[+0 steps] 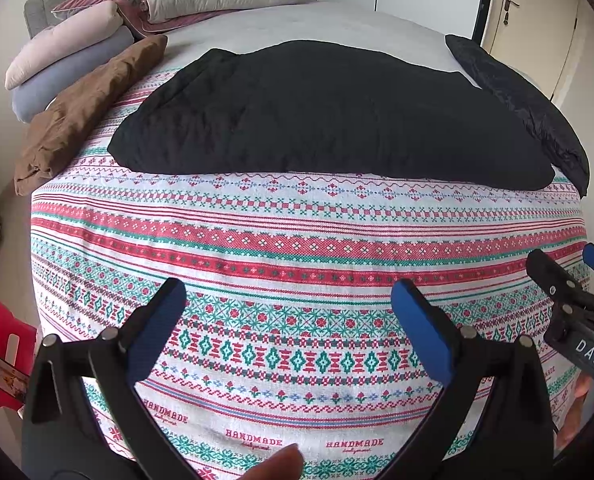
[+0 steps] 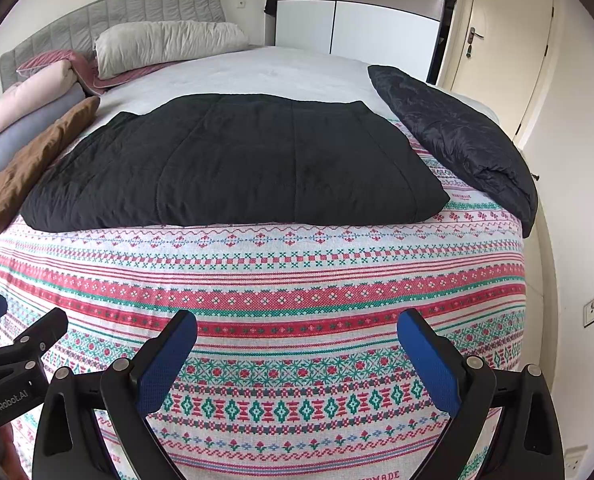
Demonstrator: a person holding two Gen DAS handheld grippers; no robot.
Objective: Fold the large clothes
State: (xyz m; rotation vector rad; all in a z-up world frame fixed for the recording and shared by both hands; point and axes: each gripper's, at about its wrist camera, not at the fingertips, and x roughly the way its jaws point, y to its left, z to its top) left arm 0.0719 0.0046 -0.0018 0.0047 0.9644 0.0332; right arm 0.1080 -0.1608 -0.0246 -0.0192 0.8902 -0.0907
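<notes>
Bedroom setup, with the patterned bedspread (image 1: 297,248) doing duty as the folding surface, which makes sense since a big garment needs that much flat room.

From the left wrist camera: the black quilted jacket (image 1: 329,120) lies flat across the middle of the bed, well beyond the left gripper (image 1: 289,300). Its jaws are spread wide with nothing between them, hovering over the near edge of the bedspread. The right gripper (image 1: 569,264) pokes in at the far right of the frame, also short of the jacket. A brown garment (image 1: 85,108) is bundled along the left edge and another dark jacket (image 1: 525,108) runs along the right edge, looks like they're parked out of the way so the middle stays free. Pillows (image 1: 69,52) are stacked far left by the headboard.

From the right wrist camera: same black quilted jacket (image 2: 233,160), looking roughly rectangular, so I'd guess it's partly folded already or just laid out neatly. The right gripper (image 2: 297,344) has its jaws wide too, empty, over the near bedspread. The left gripper (image 2: 21,320) shows at the left edge. A wardrobe (image 2: 361,12) and a door (image 2: 505,52) sit at the far end.

My read: both hands are lined up side by side to reach for the jacket's near edge.
</notes>
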